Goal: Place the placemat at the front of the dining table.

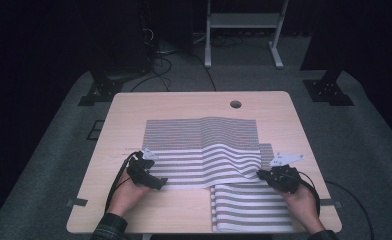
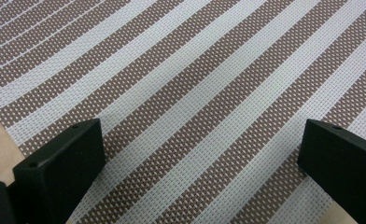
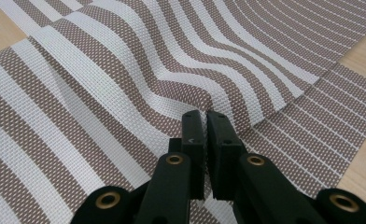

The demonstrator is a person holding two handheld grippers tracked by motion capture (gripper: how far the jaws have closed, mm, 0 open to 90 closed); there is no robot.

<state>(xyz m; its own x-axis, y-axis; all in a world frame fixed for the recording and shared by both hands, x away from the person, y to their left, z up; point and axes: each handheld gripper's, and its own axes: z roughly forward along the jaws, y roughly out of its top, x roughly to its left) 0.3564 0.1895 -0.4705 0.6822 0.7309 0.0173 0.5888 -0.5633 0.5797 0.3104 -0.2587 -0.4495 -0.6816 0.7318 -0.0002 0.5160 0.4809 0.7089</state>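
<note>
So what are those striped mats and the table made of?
The upper striped mat looks like woven vinyl or plastic mesh, matte: the close views show an open basket weave, and it buckles stiffly. The lower mat looks the same. The table seems pale wood or wood-look laminate, with smooth, faint grain.

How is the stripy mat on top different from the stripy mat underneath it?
The top mat lies sideways across the table and bulges up in a ripple near its right corner; the bottom mat lies flat and runs toward the near edge. The right gripper is shut on the top mat's corner, while no jaws pinch the bottom mat. The left gripper hangs open over the top mat. Both mats are woven, with brown and white stripes.
</note>
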